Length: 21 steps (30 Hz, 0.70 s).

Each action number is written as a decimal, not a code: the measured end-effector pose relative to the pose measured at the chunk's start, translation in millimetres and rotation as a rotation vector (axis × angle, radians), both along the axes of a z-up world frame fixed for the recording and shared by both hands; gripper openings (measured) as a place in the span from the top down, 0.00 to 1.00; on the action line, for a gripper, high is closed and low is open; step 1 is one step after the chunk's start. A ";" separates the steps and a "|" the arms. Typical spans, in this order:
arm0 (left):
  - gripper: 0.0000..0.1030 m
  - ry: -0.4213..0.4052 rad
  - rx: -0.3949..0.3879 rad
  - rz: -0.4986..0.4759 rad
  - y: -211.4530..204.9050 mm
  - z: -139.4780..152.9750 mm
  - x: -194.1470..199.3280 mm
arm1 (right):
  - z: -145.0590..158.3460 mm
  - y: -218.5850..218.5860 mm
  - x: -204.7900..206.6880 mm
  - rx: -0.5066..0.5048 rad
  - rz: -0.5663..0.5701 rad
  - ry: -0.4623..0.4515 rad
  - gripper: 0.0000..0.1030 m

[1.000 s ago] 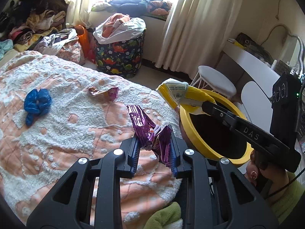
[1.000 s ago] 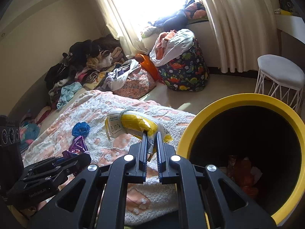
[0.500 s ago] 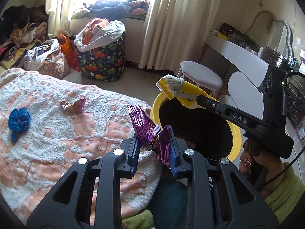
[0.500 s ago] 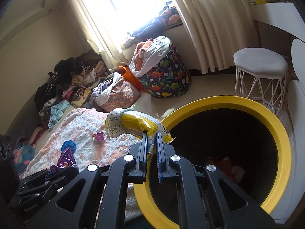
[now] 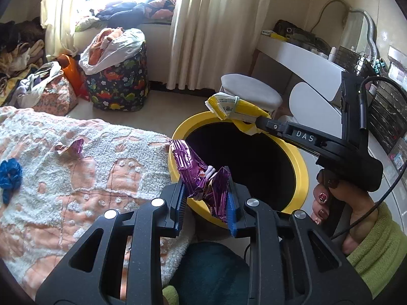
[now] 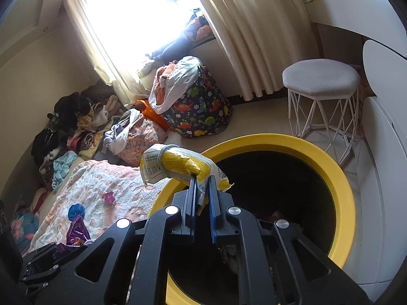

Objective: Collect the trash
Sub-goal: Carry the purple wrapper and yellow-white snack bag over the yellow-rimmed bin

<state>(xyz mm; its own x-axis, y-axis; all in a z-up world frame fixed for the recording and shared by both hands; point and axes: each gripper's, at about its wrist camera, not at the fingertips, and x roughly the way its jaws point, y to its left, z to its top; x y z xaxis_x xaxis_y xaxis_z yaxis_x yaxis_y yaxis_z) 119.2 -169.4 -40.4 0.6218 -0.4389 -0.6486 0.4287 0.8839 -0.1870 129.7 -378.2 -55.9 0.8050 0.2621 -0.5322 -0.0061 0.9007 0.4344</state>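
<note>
Your left gripper (image 5: 207, 198) sits low in the middle of the left wrist view, its jaws drawn in on a crumpled purple foil wrapper (image 5: 195, 170). The wrapper looks feather-light, springy and slick, so it will likely drop slowly and could cling to the blue pads. It hangs over the near rim of the yellow bin (image 5: 300, 178), about where bedspread (image 5: 84, 178) meets bin.

Your right gripper (image 6: 202, 195) is nearly shut, pinching the thin torn tail of a yellow-and-white snack packet (image 6: 180, 167). The fuller end juts left over the rim, so I'd expect it to swing as it falls. The packet looks soft, not fragile.

Farther off, at the left of the frame, a small purple wrapper scrap (image 5: 71, 147) and a blue crumpled wad (image 5: 10, 175) lie on the bedspread — take each by its bulk (both look light and limp).
</note>
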 end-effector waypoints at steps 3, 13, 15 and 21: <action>0.81 0.001 0.005 -0.012 -5.1 -1.7 -0.4 | -2.4 -8.1 -0.3 0.002 -0.026 0.008 0.92; 0.81 0.008 0.013 -0.052 -23.8 -7.2 0.9 | -9.3 -33.0 -1.4 0.005 -0.102 0.036 0.92; 0.81 0.008 0.016 -0.061 -28.4 -8.5 1.6 | -11.3 -38.0 -1.4 0.005 -0.118 0.044 0.92; 0.81 0.014 0.024 -0.088 -42.1 -14.4 7.3 | -19.1 -51.0 -1.8 0.023 -0.161 0.072 0.92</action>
<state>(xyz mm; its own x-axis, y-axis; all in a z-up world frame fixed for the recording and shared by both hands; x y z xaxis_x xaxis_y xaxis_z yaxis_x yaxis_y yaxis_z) 126.5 -211.5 -54.8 0.5725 -0.4760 -0.6676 0.5025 0.8471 -0.1731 127.8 -429.2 -75.0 0.7975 0.1452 -0.5856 0.1695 0.8775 0.4485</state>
